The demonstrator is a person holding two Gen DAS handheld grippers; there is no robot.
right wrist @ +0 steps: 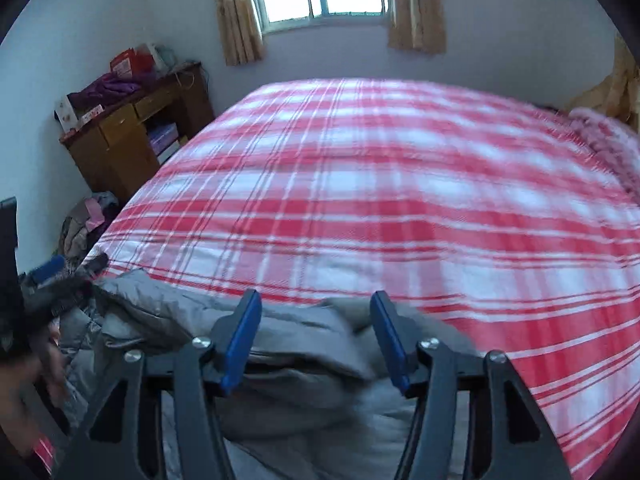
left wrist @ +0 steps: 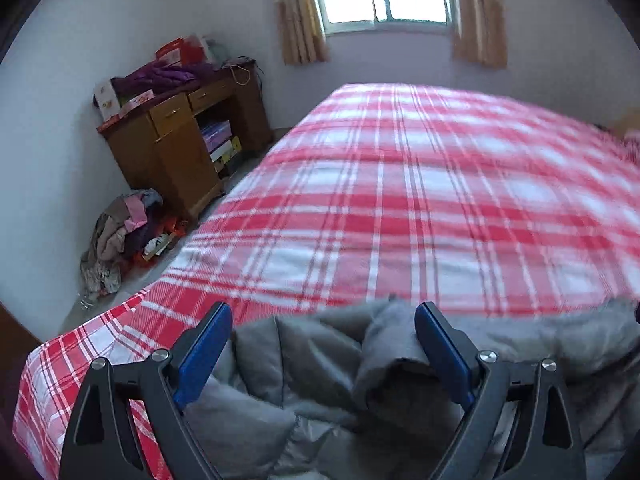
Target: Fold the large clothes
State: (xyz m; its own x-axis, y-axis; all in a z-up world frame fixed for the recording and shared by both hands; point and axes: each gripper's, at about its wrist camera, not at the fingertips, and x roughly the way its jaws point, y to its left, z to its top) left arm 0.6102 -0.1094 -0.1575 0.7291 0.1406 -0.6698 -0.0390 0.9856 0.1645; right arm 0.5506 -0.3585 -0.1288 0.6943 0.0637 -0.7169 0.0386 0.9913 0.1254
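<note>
Bed (left wrist: 440,200), red-and-white plaid cover: fills both views from centre to 3 o'clock.
Grey padded coat (left wrist: 320,380): bunched at 6 o'clock on the near bed edge. Risk, as judged: slippery bulk may slump off the edge or fold unevenly if gripped through several layers.
Wooden desk (left wrist: 188,140), 10 o'clock; clothes heap (left wrist: 120,236), 9 o'clock: well apart, no obstruction.
Left gripper (left wrist: 324,344): jaws wide, over coat, pressing nothing.
Right gripper (right wrist: 316,332): jaws apart, nothing clamped.

The right gripper (right wrist: 316,312) hangs with jaws parted over a crumpled grey padded jacket (right wrist: 288,344) at the near edge of a red-and-white plaid bedspread (right wrist: 380,184). The left gripper (right wrist: 48,276) shows at near left; a wooden desk (right wrist: 120,136) stands far left.
</note>
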